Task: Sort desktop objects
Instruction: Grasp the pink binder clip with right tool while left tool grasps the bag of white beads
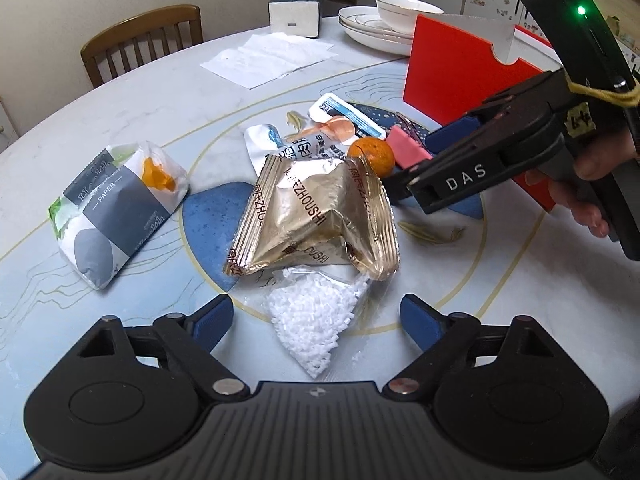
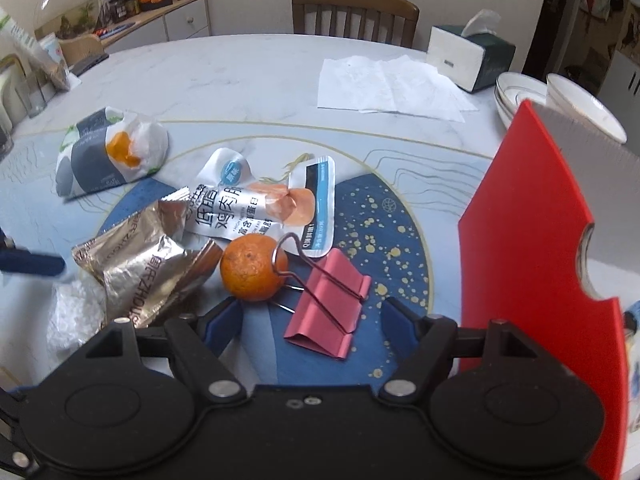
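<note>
Hovering low over the desk [image 1: 132, 92], both pairs of blue-padded fingers spread wide and gripping nothing.

Left gripper [image 1: 317, 314] pointing down at a clear bag of white pellets [image 1: 308, 320], lying on the desk between the left fingers [image 1: 212, 318] but untouched by either pad. Resting partly on that bag, a crumpled gold snack packet [image 1: 316, 220]. Sitting just beyond the packet, a small orange [image 1: 372, 154], touching a pink binder clip [image 1: 408, 150]. Lying behind the orange, a white food pouch with an orange picture [image 1: 320, 136]. Sitting well off to the left, a grey and white tissue pack [image 1: 108, 204] with something orange, possibly peel, tucked in its open end.

Right gripper [image 2: 312, 318] aiming at the binder clip [image 2: 328, 308], lying flat on the blue patch of the desk between the right fingers [image 2: 222, 322], pads apart from it. Leaning against the orange [image 2: 254, 266], one wire handle of the clip. Standing upright just right of the clip, the red wall of a box [image 2: 532, 240]. Seen from the left camera, the right gripper [image 1: 404, 184] reaching in from the right, held by a hand [image 1: 592, 184].

Waiting at the far side: a tissue box [image 1: 294, 14], flat paper sheets [image 1: 272, 58], stacked plates with a bowl [image 1: 400, 10], and a wooden chair [image 1: 148, 36] pushed up to the desk.
</note>
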The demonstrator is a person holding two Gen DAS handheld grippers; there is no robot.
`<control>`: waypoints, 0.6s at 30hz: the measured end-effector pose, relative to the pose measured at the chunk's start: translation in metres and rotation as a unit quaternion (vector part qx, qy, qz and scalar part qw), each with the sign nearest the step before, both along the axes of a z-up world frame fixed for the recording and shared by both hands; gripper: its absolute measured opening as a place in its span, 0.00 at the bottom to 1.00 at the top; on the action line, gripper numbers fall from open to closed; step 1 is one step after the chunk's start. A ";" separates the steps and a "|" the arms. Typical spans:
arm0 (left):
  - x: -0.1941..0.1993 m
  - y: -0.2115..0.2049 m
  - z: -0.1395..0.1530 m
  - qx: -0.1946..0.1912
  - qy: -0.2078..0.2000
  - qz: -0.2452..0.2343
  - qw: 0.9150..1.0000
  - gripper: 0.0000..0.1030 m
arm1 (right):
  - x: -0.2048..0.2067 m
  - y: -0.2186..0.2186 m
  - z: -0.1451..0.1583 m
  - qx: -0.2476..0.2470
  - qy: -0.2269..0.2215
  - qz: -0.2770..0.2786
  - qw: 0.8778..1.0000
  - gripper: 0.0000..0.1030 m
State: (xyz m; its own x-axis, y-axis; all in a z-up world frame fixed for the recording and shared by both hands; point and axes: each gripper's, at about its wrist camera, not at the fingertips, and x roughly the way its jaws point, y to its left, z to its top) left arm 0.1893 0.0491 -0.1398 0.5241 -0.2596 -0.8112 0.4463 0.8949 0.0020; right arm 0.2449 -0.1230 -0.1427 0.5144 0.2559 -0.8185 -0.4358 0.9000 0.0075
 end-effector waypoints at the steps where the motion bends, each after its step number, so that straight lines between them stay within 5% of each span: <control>1: 0.000 0.000 0.000 -0.001 0.001 0.000 1.000 0.87 | 0.001 0.000 0.000 0.001 0.000 0.001 1.000 0.74; 4: 0.002 0.002 -0.002 -0.001 0.008 0.002 1.000 0.74 | 0.003 0.000 0.000 0.003 -0.002 0.001 1.000 0.74; 9: 0.002 0.002 -0.002 0.000 0.005 0.005 1.000 0.67 | 0.001 0.000 0.000 0.006 -0.006 0.005 1.000 0.69; 18: 0.003 0.001 0.000 0.001 0.004 0.007 1.000 0.50 | -0.004 -0.004 0.005 0.005 -0.003 0.006 1.000 0.41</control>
